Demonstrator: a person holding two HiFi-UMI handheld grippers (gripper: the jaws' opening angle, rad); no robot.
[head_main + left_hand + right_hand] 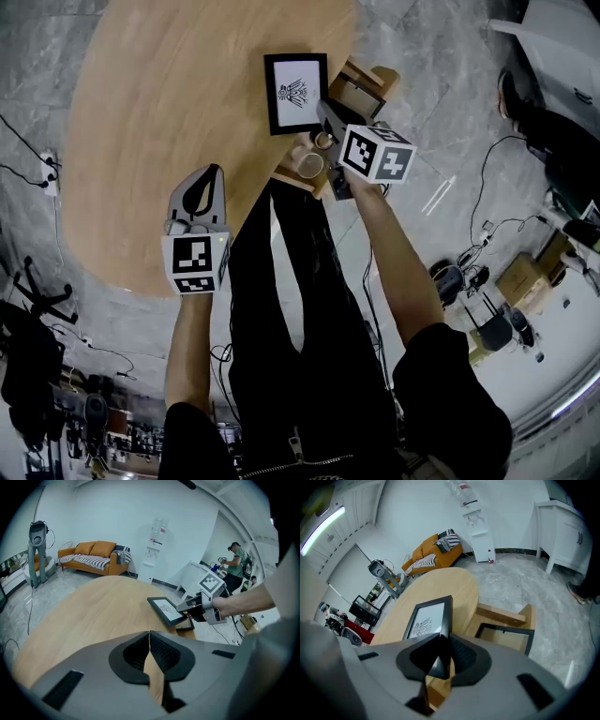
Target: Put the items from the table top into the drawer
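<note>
Presently, one black picture frame [425, 620] with a white printed sheet is held at its lower corner by the right gripper [443, 639], whose jaws are pinched onto the frame's edge. The frame is located over the rim of the round wooden table [169, 112], just beside the open wooden drawer [506, 616]. A second black-rimmed item [508, 629] is seen lying inside the drawer. The left gripper [149, 637] is held over the near table edge, jaws pressed together, with nothing between them.
</note>
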